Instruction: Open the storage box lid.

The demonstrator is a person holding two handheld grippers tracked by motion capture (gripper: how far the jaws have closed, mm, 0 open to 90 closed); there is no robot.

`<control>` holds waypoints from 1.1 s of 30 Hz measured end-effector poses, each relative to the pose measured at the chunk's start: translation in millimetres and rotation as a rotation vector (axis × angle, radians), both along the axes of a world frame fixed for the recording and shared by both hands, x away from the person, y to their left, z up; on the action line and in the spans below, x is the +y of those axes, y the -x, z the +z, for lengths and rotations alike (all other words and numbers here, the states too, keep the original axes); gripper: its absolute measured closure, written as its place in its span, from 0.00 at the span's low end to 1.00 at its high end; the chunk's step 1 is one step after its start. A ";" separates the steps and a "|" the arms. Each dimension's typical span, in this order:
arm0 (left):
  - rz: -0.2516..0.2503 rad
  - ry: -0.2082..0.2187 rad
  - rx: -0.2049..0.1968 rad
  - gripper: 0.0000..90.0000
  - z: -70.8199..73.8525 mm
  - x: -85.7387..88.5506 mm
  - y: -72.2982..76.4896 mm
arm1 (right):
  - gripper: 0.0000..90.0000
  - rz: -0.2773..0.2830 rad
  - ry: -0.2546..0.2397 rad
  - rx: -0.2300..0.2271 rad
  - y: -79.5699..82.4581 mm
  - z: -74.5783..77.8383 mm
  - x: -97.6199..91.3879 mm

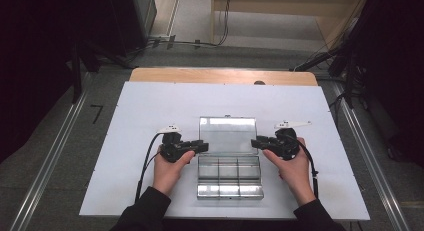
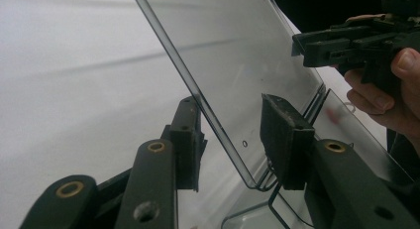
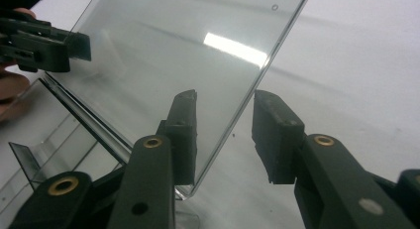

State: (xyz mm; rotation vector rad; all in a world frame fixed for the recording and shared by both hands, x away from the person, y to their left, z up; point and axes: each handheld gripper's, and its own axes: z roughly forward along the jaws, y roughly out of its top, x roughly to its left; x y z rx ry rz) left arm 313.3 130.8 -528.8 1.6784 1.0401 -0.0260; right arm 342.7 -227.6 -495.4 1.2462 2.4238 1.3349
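Note:
A clear plastic compartment box [image 1: 229,177] lies on the white table, its clear lid [image 1: 228,135] raised and tilted back. My left gripper [image 1: 204,146] is at the lid's left edge and my right gripper [image 1: 255,142] at its right edge. In the left gripper view the lid [image 2: 237,50] passes between the jaws of the left gripper [image 2: 237,140], with a gap at each pad. In the right gripper view the right gripper [image 3: 228,135] straddles the lid's edge [image 3: 247,85] the same way, its pads clear of the plastic. Both are open.
The white table top [image 1: 150,111] spreads wide around the box, with a wooden strip [image 1: 220,76] along its far edge. Cables [image 1: 145,166] trail from each gripper toward the person. Metal rails [image 1: 50,161] and dark equipment flank the table on the floor.

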 end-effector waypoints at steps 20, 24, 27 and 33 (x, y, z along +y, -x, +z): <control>0.016 -0.030 0.057 0.43 -2.3 1.9 -2.5 | 0.54 0.046 -0.028 -0.044 2.6 4.7 -4.2; 0.025 -0.042 0.022 0.38 1.6 3.9 0.9 | 0.46 0.052 -0.039 -0.075 5.9 9.9 -8.7; 0.023 -0.049 -0.009 0.32 4.5 5.3 4.8 | 0.41 0.062 -0.052 -0.090 9.2 13.4 -13.0; 0.034 -0.047 -0.073 0.21 11.6 10.2 15.8 | 0.29 0.122 -0.066 -0.121 18.6 17.0 -22.3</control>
